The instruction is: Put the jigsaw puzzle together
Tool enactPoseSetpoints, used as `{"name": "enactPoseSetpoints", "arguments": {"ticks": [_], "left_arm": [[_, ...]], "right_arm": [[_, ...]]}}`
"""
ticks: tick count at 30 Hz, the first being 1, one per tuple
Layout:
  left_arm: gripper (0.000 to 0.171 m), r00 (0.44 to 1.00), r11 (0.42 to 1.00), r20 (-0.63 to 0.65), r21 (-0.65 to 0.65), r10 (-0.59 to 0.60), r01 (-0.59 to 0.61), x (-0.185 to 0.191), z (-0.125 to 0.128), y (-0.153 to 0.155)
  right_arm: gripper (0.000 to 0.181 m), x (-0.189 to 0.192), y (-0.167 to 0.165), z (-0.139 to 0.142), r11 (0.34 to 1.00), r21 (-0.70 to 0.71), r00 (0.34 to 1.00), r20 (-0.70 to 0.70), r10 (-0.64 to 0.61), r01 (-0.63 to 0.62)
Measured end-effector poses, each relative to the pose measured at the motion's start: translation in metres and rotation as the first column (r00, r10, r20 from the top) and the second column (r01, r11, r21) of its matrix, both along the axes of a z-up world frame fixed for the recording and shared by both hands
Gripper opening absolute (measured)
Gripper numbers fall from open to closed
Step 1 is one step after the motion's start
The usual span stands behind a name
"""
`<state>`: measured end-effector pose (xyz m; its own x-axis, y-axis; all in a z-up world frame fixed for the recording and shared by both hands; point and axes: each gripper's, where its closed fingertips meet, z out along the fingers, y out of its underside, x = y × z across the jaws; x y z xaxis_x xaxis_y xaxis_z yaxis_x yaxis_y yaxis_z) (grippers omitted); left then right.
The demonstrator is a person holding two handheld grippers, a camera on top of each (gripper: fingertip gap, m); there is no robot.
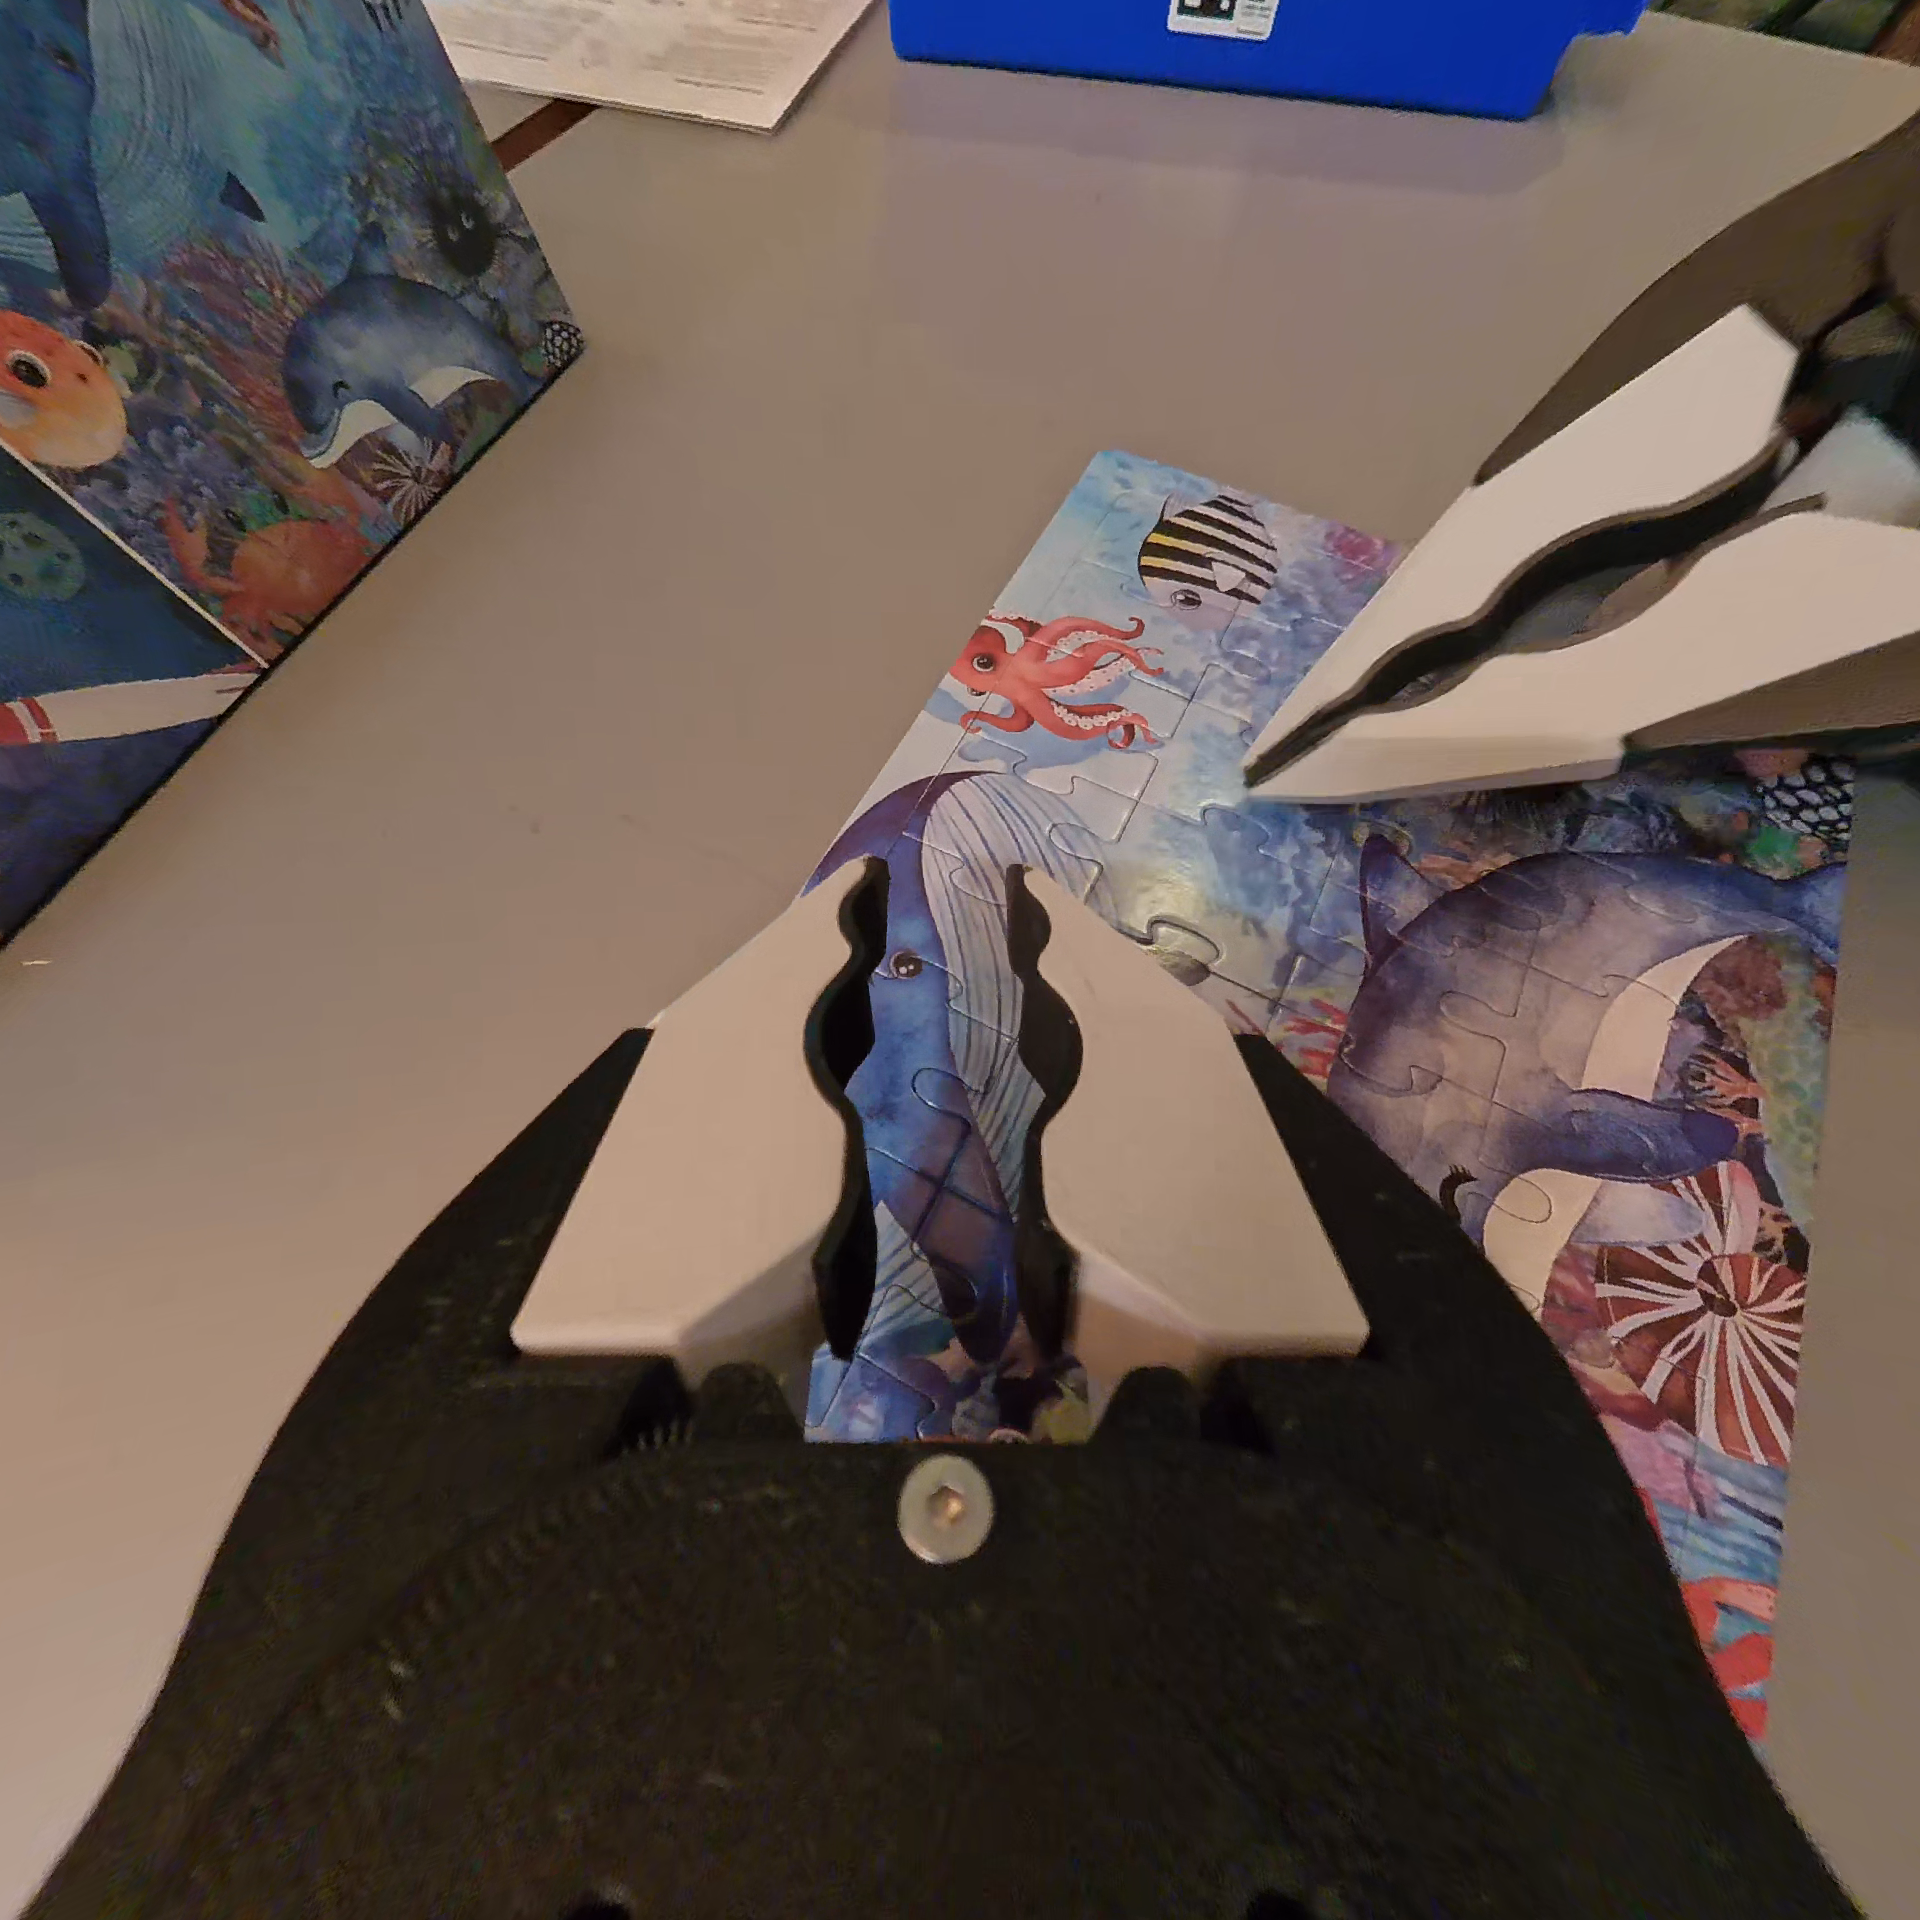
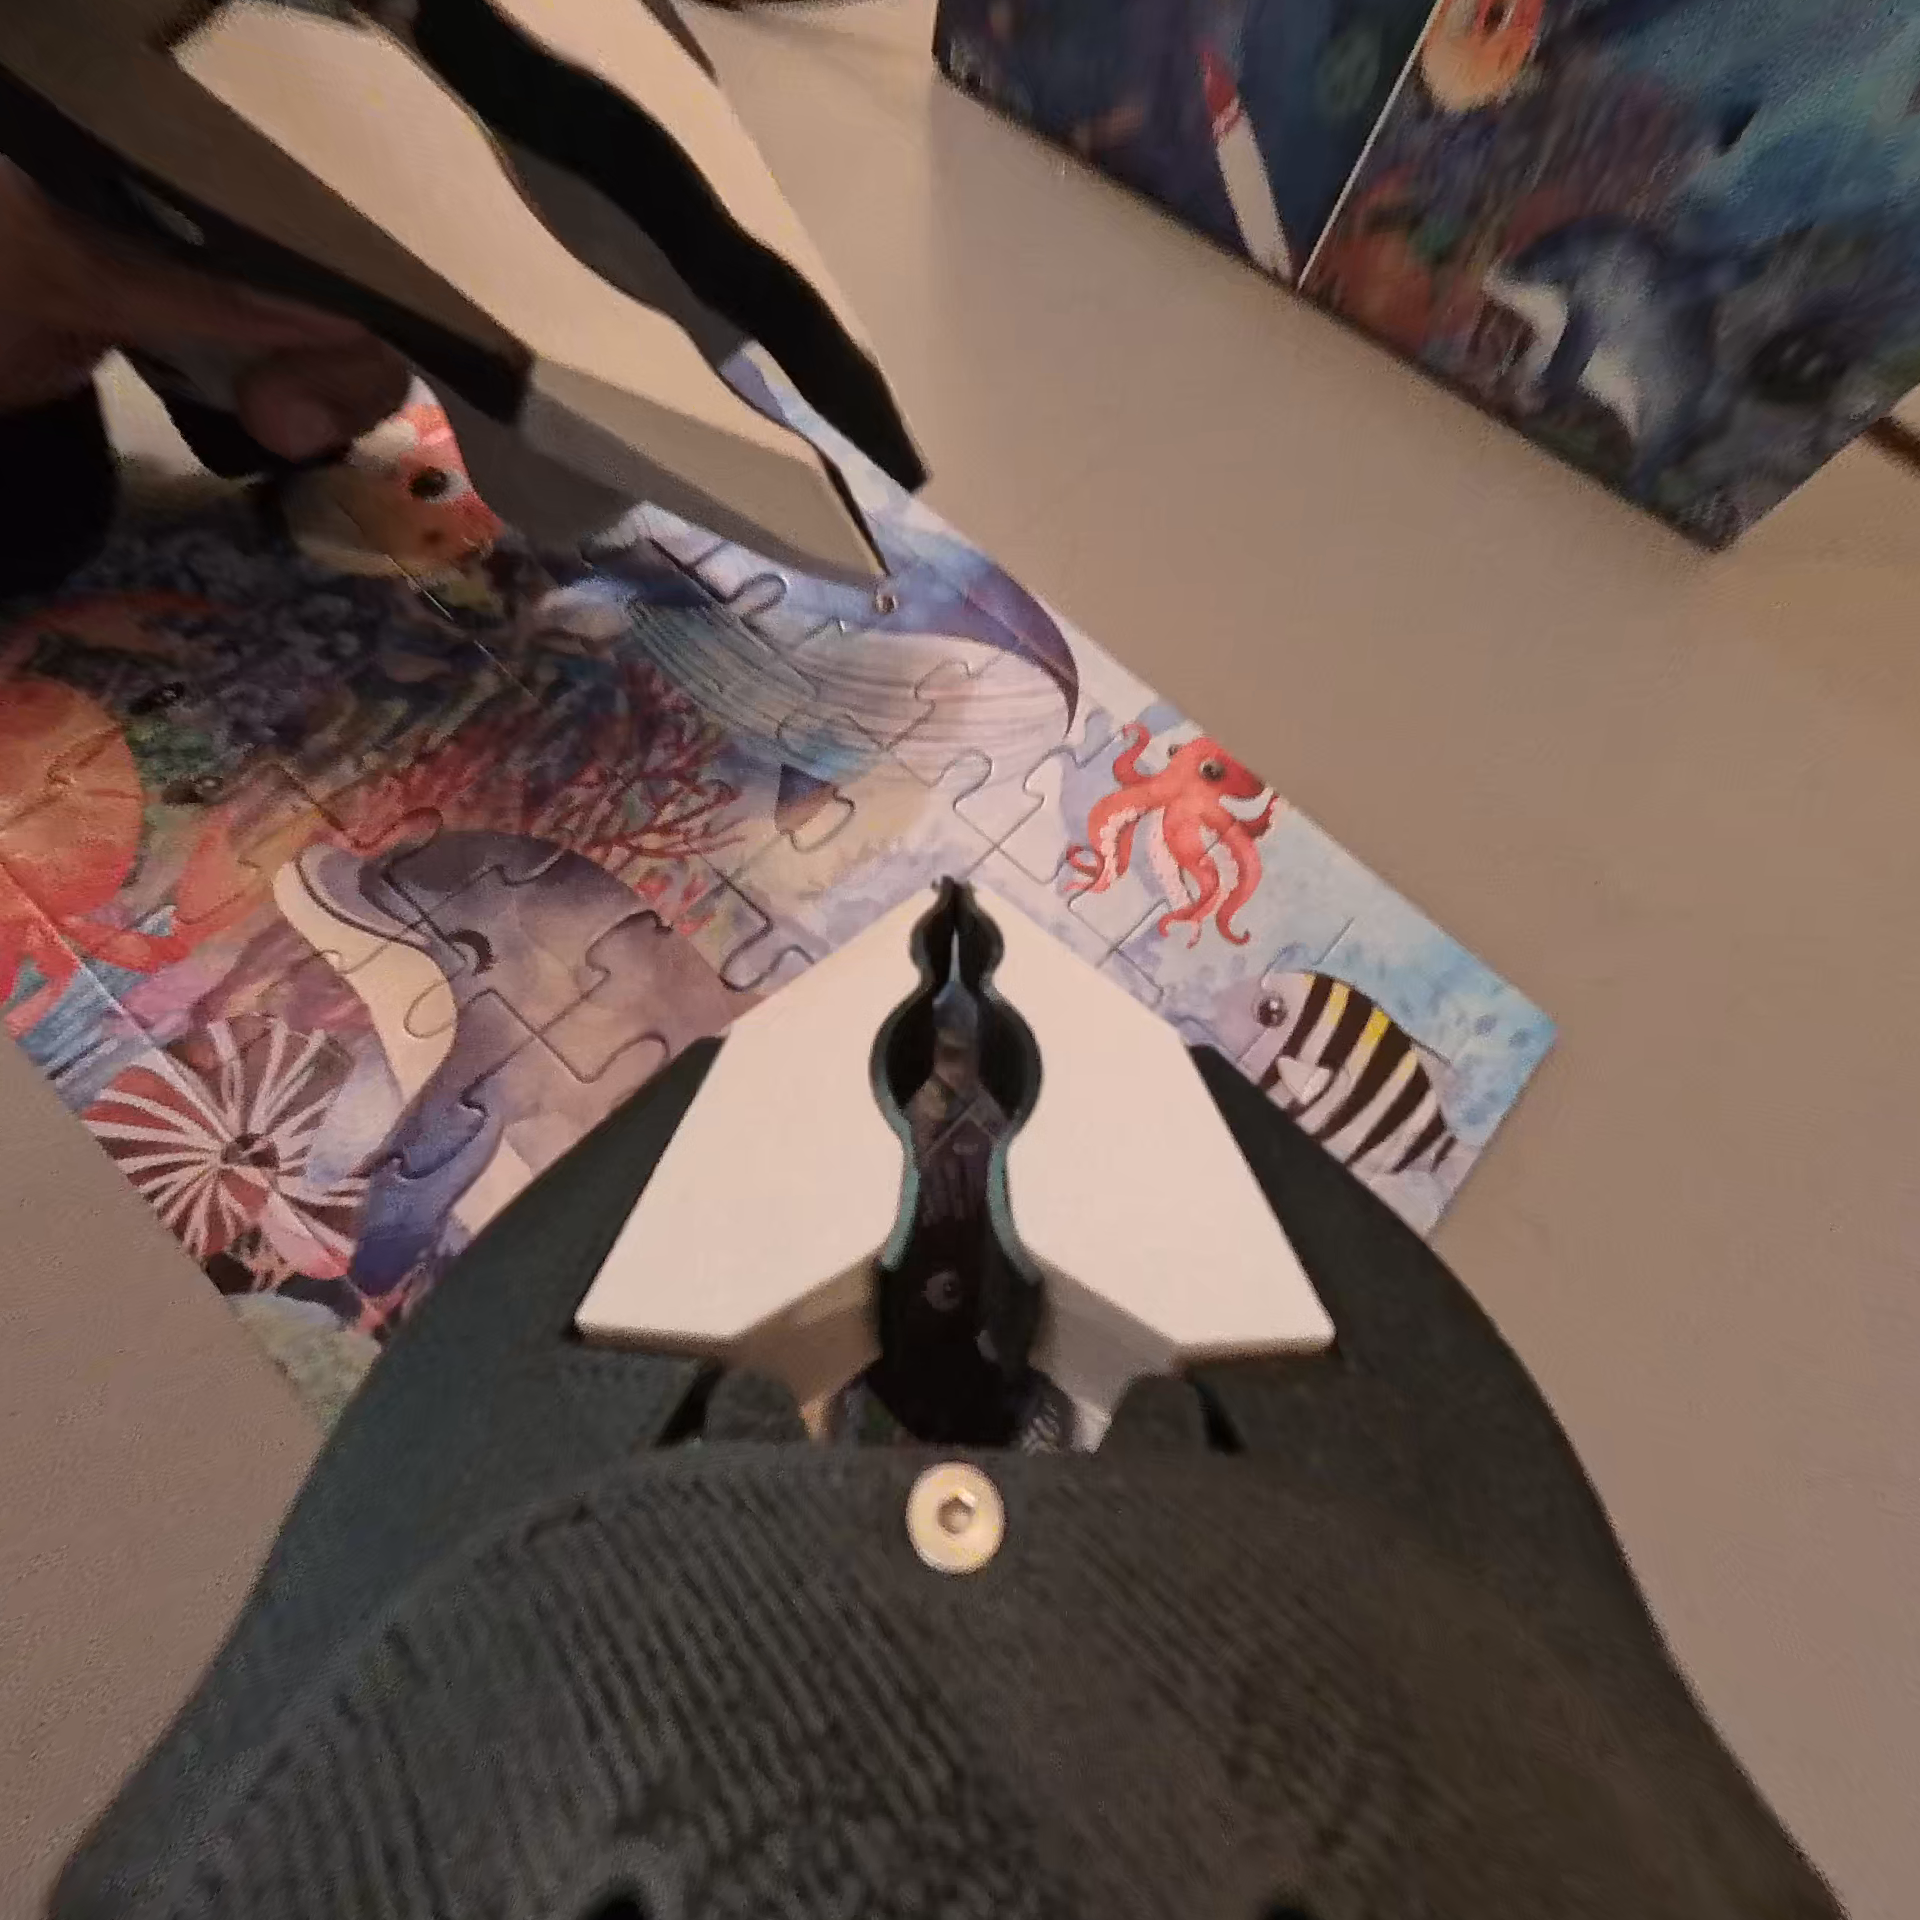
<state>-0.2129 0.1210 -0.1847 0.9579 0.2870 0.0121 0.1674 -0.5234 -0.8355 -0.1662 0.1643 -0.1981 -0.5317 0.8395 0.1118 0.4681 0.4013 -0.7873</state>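
The jigsaw puzzle, a sea scene with a whale, a red octopus and a striped fish, lies flat and joined on the grey table. My left gripper is open and low over the whale's head, with the puzzle showing between its fingers. In the right wrist view the left gripper has one fingertip down by the whale's eye. My right gripper is shut, with its tips over the puzzle near the octopus. It also shows in the left wrist view, shut, at the pale blue area.
The puzzle's picture box stands at the left, and shows top right in the right wrist view. A blue bin and papers lie at the far edge. A hand holds the left gripper. Spacing between my two grippers at the tips: around 7 cm.
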Motion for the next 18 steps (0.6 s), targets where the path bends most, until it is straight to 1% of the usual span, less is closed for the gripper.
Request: {"name": "enactPoseSetpoints", "arguments": {"ticks": [2, 4, 5, 8, 9, 11, 12, 14, 15, 16, 17, 18], "left_arm": [[0.021, 1.0, 1.0, -0.002, 0.0, -0.002, 0.002, 0.0, 0.0, 0.0], [0.021, 1.0, 1.0, 0.001, 0.001, -0.003, 0.003, 0.0, 0.0, 0.0], [0.021, 1.0, 1.0, 0.002, 0.001, -0.003, 0.003, 0.0, 0.0, 0.0], [0.021, 1.0, 1.0, -0.001, 0.003, -0.002, 0.002, 0.0, 0.0, 0.0], [0.021, 1.0, 1.0, 0.0, 0.003, -0.003, 0.003, 0.0, 0.0, 0.0], [0.021, 1.0, 1.0, 0.003, 0.0, -0.006, 0.006, 0.0, -0.001, 0.0], [0.021, 1.0, 1.0, 0.001, -0.002, -0.007, 0.007, 0.001, -0.001, 0.0], [0.021, 1.0, 1.0, -0.002, -0.001, -0.016, 0.016, 0.002, 0.0, 0.001], [0.02, 1.0, 1.0, 0.0, -0.001, -0.03, 0.03, 0.005, 0.0, 0.002], [0.017, 0.998, 0.998, 0.008, -0.007, -0.055, 0.055, 0.009, -0.002, 0.003], [0.012, 0.996, 0.996, 0.019, -0.019, -0.083, 0.084, 0.014, -0.004, 0.003], [0.007, 0.994, 0.994, 0.028, -0.035, -0.105, 0.106, 0.019, -0.007, 0.004]], "right_arm": [[0.0, 0.001, -0.002, 0.002, 1.0, -0.007, 1.0, -0.005, 0.008, -0.008], [0.0, 0.002, 0.0, -0.012, 1.0, 0.008, 0.998, 0.068, 0.01, -0.011], [0.0, 0.002, -0.001, -0.01, 1.0, -0.004, 0.998, 0.064, 0.009, -0.009], [0.0, 0.001, -0.003, 0.008, 0.999, -0.049, 1.0, -0.021, 0.016, -0.017], [0.0, 0.001, -0.002, 0.005, 0.999, -0.048, 1.0, -0.006, 0.016, -0.017], [0.0, 0.004, -0.002, -0.012, 0.999, -0.023, 0.996, 0.085, 0.025, -0.023], [0.0, 0.004, -0.003, -0.009, 0.999, -0.03, 0.997, 0.076, 0.028, -0.026], [0.0, 0.002, -0.004, 0.005, 0.999, -0.037, 1.0, -0.001, 0.023, -0.023], [0.0, 0.002, -0.003, 0.007, 0.999, -0.031, 1.0, -0.018, 0.02, -0.021], [0.0, 0.002, -0.002, 0.002, 1.0, -0.019, 1.0, 0.002, 0.023, -0.023], [0.0, 0.005, -0.002, -0.011, 1.0, -0.002, 0.998, 0.063, 0.028, -0.028], [0.0, 0.004, -0.003, -0.014, 0.999, -0.018, 0.995, 0.094, 0.028, -0.027]]}}
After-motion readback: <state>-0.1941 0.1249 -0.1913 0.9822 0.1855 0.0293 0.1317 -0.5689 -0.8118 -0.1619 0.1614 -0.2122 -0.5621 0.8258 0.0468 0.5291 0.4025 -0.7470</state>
